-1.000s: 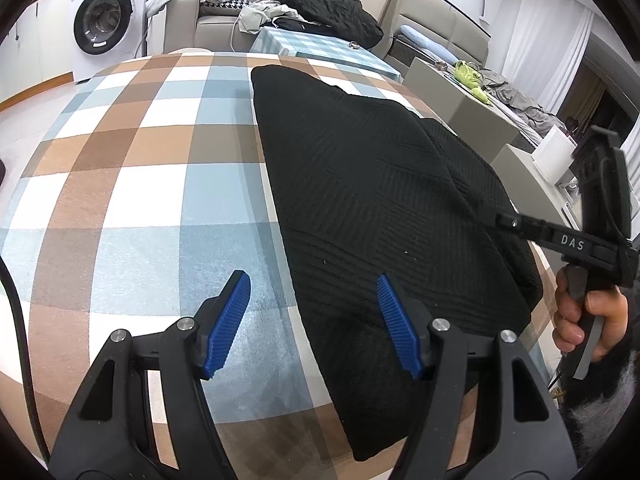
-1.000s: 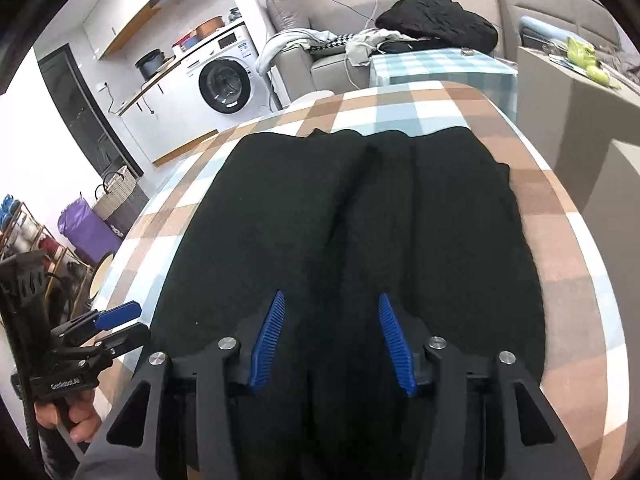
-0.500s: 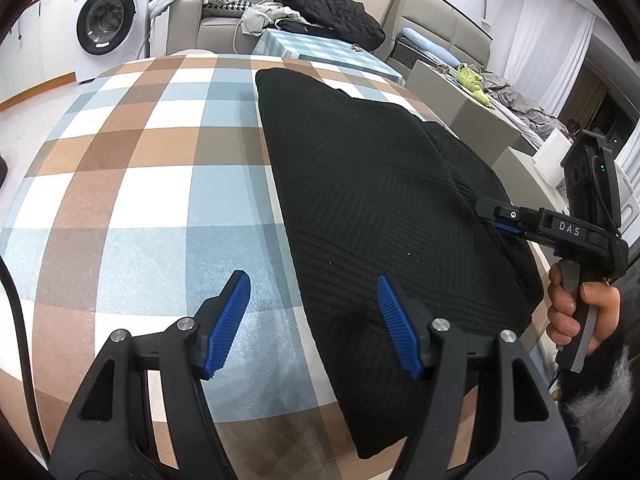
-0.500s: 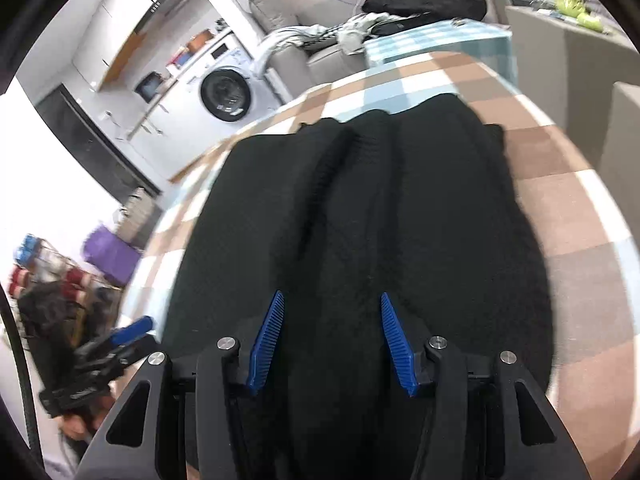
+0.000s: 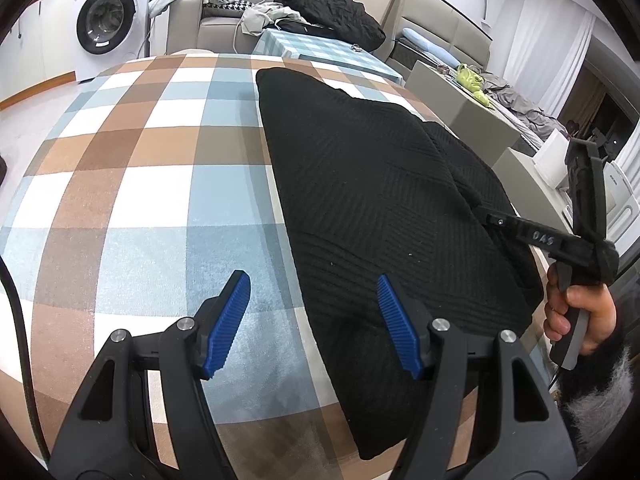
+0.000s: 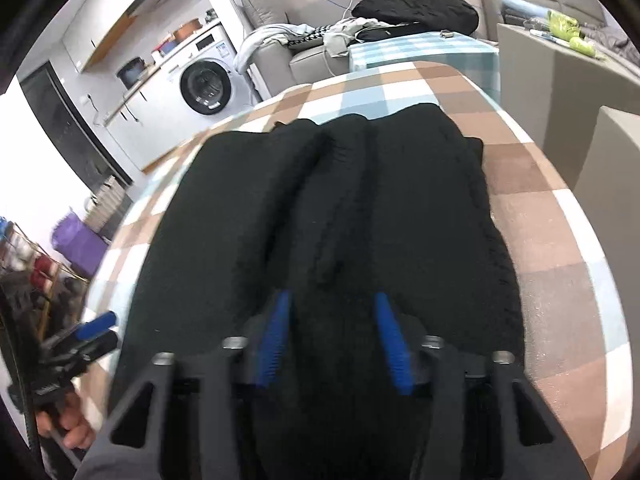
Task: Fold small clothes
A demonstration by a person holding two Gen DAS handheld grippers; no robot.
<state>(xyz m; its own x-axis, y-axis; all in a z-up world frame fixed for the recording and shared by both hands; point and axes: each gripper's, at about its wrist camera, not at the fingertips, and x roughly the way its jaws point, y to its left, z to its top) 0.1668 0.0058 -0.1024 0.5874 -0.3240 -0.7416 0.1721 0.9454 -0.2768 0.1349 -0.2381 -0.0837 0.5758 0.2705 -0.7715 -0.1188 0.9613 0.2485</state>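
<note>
Left wrist view: checked tablecloth (image 5: 132,184) in brown, pale blue and white over the whole table. Black knitted sweater (image 5: 380,200) spread flat along the right half of the table, folded into a long strip, one end near the far edge, the other draped at the near edge. Ribbed knit visible on the top layer; a folded-in ridge along the right side.

Left gripper (image 5: 314,320) low over the near edge, jaws standing wide apart, nothing between the blue pads. Left pad over bare cloth of the table, right pad over the sweater's left border; contact with the fabric not clear.

Right gripper (image 5: 490,218) at the right edge of the table, pointed down into the sweater, tips sunk in the black knit. Right hand (image 5: 576,316) wrapped round the handle, a fuzzy grey cuff below it.

Right wrist view: sweater (image 6: 340,208) filling the middle, two lengthwise ridges running from near to far. Right gripper (image 6: 332,340) with jaws closing, a raised fold of the knit between the blue pads (image 6: 276,336); picture blurred, so pressing on the fabric cannot be told. Left gripper (image 6: 94,328) at the left edge of the table, blue pads apart.

Background: grey sofa (image 5: 224,28) with a heap of dark clothing (image 5: 332,12), white washing machine (image 5: 108,20) far left, small green toy (image 5: 474,84) on a grey block far right.
</note>
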